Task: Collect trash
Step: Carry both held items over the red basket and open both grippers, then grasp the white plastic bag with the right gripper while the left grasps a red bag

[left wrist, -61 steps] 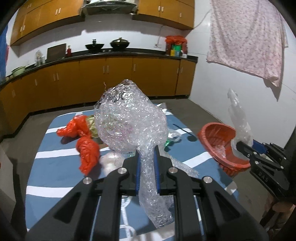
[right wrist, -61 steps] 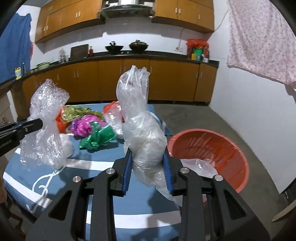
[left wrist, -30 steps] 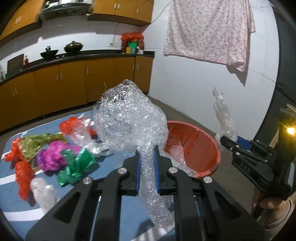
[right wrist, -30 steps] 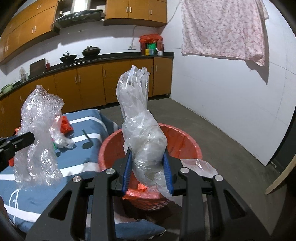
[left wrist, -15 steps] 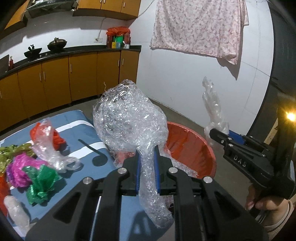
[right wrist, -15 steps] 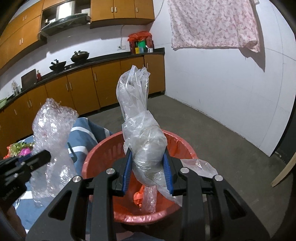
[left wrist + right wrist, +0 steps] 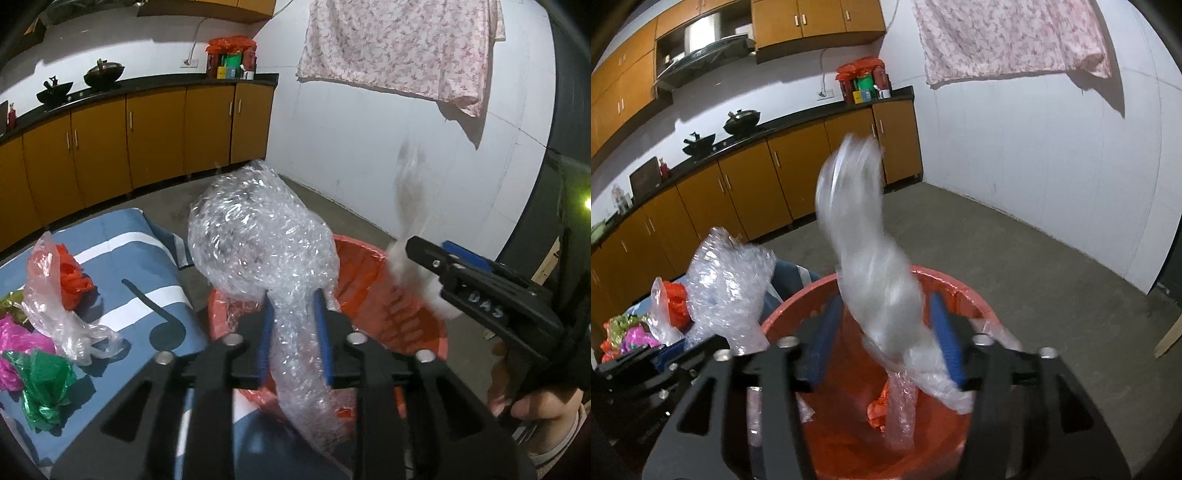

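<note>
Over the round red plastic basin holding crumpled clear and red wrappers, my right gripper has just been opening, the clear plastic bag loose between its jaws; my left gripper, also just opening, has the bubble-wrap bundle between its jaws.

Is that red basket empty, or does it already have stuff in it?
Not empty. The right wrist view shows crumpled red plastic and clear wrap lying inside the red basket.

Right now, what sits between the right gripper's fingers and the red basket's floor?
Right wrist view: a clear plastic bag between the open right gripper, and below it bubble wrap and red scraps in the red basket.
</note>
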`<state>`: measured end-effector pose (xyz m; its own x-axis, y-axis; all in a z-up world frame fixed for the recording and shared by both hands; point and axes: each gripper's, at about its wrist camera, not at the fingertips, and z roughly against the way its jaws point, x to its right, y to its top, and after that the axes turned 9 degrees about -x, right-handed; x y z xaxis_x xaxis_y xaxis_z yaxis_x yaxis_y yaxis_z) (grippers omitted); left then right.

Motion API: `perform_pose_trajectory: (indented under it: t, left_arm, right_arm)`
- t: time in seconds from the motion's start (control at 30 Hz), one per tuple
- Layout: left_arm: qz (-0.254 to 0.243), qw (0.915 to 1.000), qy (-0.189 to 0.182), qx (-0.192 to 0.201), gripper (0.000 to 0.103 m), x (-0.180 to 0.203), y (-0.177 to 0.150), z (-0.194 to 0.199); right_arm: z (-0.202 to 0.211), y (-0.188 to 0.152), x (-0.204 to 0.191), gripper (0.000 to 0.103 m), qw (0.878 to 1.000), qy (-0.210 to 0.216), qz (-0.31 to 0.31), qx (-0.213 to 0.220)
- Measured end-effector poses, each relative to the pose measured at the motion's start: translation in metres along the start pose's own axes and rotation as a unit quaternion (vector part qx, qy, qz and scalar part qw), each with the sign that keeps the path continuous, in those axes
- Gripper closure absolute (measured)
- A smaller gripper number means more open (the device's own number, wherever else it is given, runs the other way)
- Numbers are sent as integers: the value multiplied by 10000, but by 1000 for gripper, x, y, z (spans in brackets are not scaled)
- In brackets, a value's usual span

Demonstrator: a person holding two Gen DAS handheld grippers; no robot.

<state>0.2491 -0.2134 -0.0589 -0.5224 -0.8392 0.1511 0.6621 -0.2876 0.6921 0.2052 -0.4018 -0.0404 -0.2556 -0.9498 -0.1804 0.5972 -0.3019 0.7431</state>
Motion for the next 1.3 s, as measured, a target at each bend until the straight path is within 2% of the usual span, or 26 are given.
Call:
perform_pose_trajectory:
  t: [0.03, 0.2, 0.27, 0.37, 0.47, 0.57, 0.77, 0.97, 1.17, 1.3]
  left_arm:
    - [25, 10000, 27, -1, 66, -2, 0, -1]
    - [220, 9997, 132, -6, 55, -17, -5, 3]
    - [306, 9993, 205, 4, 47, -23, -8, 7]
    - [347, 9981, 498, 105, 33, -31, -16, 22]
    - [330, 9962, 775, 210, 28, -39, -25, 40]
    - [346, 9933, 1065, 267, 23, -46, -35, 59]
    - [614, 9833, 1668, 402, 20, -76, -64, 107]
    - [1125, 9662, 2290, 379, 20, -123, -105, 154]
    - [1785, 9410, 2863, 258, 20, -179, -151, 194]
    - [2197, 9231, 3141, 316, 20, -210, -178, 221]
  right_arm:
    - [0, 0, 1, 44, 10000, -20, 7, -1]
    - [4, -7, 4, 41, 9999, -117, 24, -54]
    - [7, -11, 3, 41, 9998, -155, 58, -71]
    - [10, -14, 0, 39, 9997, -161, 129, -106]
    - [13, -16, -4, 37, 9994, -166, 248, -161]
    - [22, -21, -16, 29, 9991, -157, 381, -129]
    - [37, -28, -48, 20, 9980, 50, 624, -60]
    - [48, -42, -97, 16, 9941, 503, 959, -78]
    - [45, -63, -158, 17, 9835, 1101, 1384, -380]
    - [48, -82, -207, 23, 9712, 1492, 1780, -528]
